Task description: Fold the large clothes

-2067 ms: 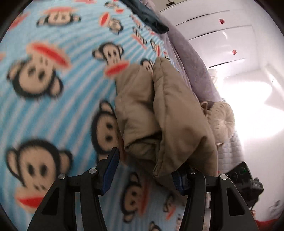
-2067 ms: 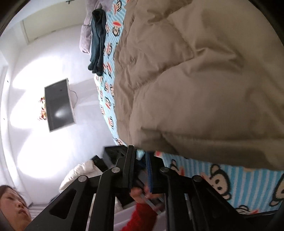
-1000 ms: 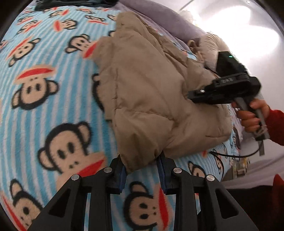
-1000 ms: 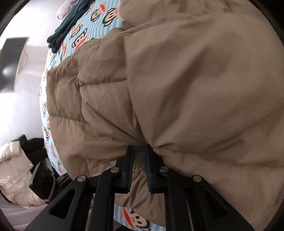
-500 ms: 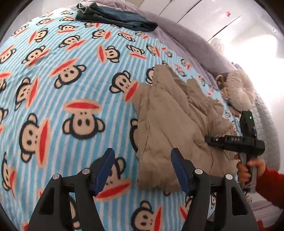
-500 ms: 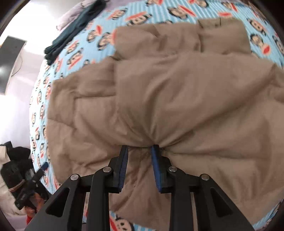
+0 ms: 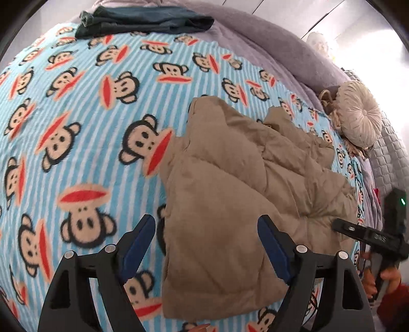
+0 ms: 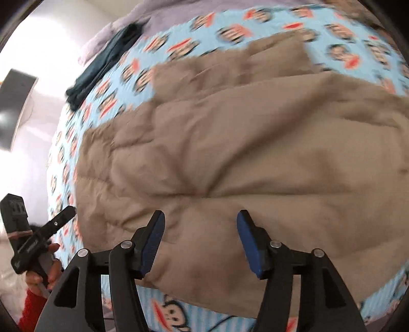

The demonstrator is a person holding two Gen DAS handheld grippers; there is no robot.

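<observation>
A tan puffy quilted jacket (image 7: 230,194) lies folded on a blue striped monkey-print blanket (image 7: 76,115); it fills most of the right wrist view (image 8: 242,153). My left gripper (image 7: 207,242) is open and empty, held above the jacket's near edge. My right gripper (image 8: 200,237) is open and empty, above the jacket's near side. The right gripper also shows at the right edge of the left wrist view (image 7: 370,235), and the left gripper shows at the left of the right wrist view (image 8: 41,237).
Dark folded clothes (image 7: 143,21) lie at the far end of the bed. A purple blanket (image 7: 281,48) runs along the far side, with a round beige cushion (image 7: 358,120) beside it. A wall screen (image 8: 15,102) hangs beyond the bed.
Both grippers held the jacket shut a second ago. Both have opened, let go and pulled back. The jacket now rests flat on the blanket.
</observation>
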